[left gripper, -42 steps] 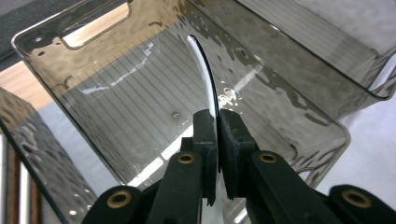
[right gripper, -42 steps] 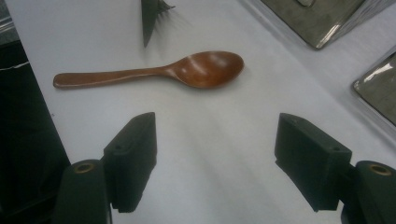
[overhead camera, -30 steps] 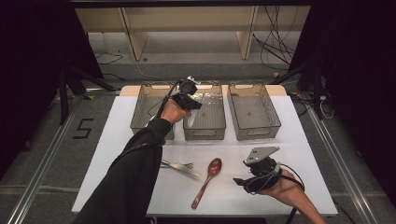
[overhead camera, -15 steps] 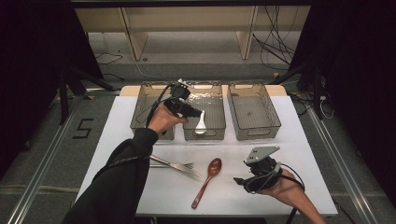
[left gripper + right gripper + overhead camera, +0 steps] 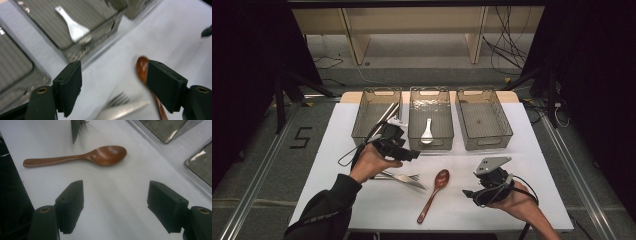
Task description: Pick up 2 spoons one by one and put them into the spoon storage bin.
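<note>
- Hovering over the white table (image 5: 337, 150), just in front of the bins, the left gripper (image 5: 404, 152) has its jaws spread; they have just been opening, and nothing sits between them.
- A white spoon (image 5: 427, 131) lies in the middle bin (image 5: 430, 142), clear of the gripper.
- The left gripper view has the fork (image 5: 117, 99), knife (image 5: 125, 110) and wooden spoon (image 5: 142, 68) on the table below the jaws.
- The right gripper (image 5: 474, 194) rests low at the table's near right, jaws wide apart and empty.
- The wooden spoon lies ahead of it, well apart.
- The left bin (image 5: 373, 117) holds metal cutlery; the right bin (image 5: 484, 120) stands beside the middle one.
</note>
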A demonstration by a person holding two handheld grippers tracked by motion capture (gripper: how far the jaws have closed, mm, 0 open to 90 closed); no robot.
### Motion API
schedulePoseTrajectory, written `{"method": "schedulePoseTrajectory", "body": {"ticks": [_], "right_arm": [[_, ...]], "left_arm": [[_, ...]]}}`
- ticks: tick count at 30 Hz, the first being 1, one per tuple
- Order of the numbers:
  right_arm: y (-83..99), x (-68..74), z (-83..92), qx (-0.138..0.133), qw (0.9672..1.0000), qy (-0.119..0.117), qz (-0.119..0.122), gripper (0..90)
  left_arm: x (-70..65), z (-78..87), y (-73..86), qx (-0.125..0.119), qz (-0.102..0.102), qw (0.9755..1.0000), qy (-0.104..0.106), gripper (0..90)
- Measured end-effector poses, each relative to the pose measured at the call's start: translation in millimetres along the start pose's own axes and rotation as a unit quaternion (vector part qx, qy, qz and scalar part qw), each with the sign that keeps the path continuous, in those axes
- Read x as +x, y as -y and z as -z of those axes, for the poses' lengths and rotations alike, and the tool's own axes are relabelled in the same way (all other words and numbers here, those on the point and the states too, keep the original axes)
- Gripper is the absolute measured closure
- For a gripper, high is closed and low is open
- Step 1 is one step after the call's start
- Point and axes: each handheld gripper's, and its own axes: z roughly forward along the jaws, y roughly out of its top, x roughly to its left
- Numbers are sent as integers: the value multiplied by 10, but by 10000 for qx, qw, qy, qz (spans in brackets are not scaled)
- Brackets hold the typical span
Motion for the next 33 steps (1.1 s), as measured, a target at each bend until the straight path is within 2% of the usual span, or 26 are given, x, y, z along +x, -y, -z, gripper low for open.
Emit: {"method": "schedulePoseTrajectory", "body": {"ticks": [2, 7, 9, 13, 18, 22, 28, 33], "right_arm": [[-2, -6, -4, -20, 10000, 16, -13, 304], [-5, -7, -12, 4, 10000, 25, -1, 304], [-6, -4, -5, 9, 10000, 43, -8, 304], [-3, 4, 0, 4, 10000, 42, -7, 304], [4, -1, 9, 23, 10000, 50, 2, 304], [8, -1, 9, 25, 10000, 61, -4, 304], [5, 0, 0, 30, 10000, 55, -2, 304], [4, 3, 4, 32, 10000, 42, -9, 304]], "left_arm": [[-8, 15, 99, 74, 75, 9999, 50, 265], [-90, 32, 206, 149, 48, 9999, 61, 232], [-151, 9, 251, 275, -88, 9995, 106, 226], [-276, -46, 328, 452, -223, 9986, 134, 213], [-366, -71, 387, 538, -246, 9982, 128, 215], [-462, -119, 445, 727, -356, 9965, 209, 214], [-489, -125, 488, 749, -354, 9964, 183, 204], [-534, -185, 539, 880, -400, 9951, 198, 204]]}}
